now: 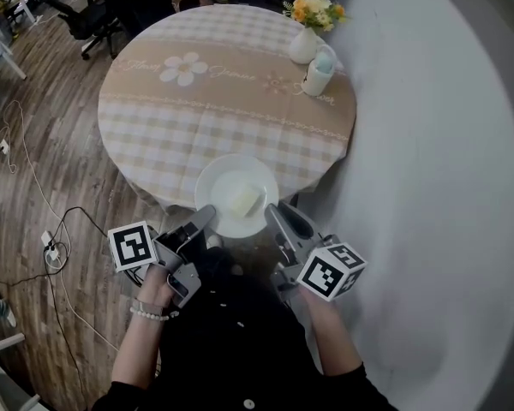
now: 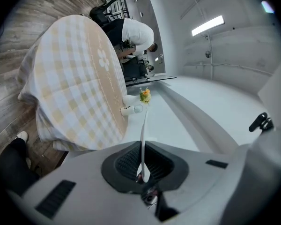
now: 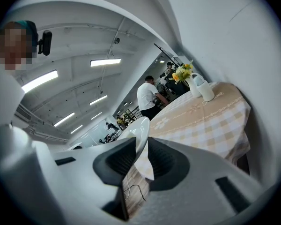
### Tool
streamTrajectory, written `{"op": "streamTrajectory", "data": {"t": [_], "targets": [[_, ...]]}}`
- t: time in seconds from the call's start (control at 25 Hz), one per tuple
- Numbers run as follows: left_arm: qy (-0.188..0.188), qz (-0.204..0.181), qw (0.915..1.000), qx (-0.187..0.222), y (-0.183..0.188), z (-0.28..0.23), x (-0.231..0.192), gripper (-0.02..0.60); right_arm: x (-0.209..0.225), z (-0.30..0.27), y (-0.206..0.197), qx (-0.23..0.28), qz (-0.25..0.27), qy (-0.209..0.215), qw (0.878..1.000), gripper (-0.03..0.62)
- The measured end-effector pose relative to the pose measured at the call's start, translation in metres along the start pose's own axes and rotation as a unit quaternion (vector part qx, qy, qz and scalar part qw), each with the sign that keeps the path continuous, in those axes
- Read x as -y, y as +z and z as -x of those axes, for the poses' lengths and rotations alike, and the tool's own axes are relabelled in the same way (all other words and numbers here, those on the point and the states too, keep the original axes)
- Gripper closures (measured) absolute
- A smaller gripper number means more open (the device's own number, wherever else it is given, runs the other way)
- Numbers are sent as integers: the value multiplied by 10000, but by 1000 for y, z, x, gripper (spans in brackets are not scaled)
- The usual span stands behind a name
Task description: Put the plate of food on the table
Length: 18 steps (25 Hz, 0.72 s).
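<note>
L gripper (image 1: 202, 218) fingers (image 2: 124, 163) clamped on plate (image 1: 223, 176) rim, left side | R gripper (image 1: 274, 213) fingers (image 3: 113, 159) clamped on rim, right side | plate w/ pale food (image 1: 246, 199) at near edge of checked surface (image 1: 197, 118) | vase (image 1: 304, 45) at far edge

Head view looks steeply down; gripper views (close in) share the table (image 1: 197, 118).
</note>
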<state>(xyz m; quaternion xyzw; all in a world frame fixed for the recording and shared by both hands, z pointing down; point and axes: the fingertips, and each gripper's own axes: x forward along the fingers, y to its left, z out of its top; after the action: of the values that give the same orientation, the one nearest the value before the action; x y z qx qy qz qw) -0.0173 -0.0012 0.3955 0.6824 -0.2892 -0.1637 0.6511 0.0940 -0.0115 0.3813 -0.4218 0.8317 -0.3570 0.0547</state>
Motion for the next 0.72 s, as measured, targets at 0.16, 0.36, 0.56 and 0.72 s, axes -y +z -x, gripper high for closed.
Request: {"op": "streamTrajectory", "data": {"t": [0.16, 0.36, 0.56, 0.72], "targets": [[15, 31, 10000, -53, 19, -9, -4, 572, 7, -18, 7, 4, -21, -50, 10000, 534], [34, 30, 9999, -133, 43, -20, -4, 572, 12, -40, 18, 34, -53, -115, 9999, 534], [4, 35, 9998, -172, 65, -28, -4, 572, 16, -61, 27, 56, -65, -150, 9999, 534], [7, 44, 9998, -177, 80, -32, -5, 572, 16, -75, 33, 64, -54, -162, 9998, 534]]}}
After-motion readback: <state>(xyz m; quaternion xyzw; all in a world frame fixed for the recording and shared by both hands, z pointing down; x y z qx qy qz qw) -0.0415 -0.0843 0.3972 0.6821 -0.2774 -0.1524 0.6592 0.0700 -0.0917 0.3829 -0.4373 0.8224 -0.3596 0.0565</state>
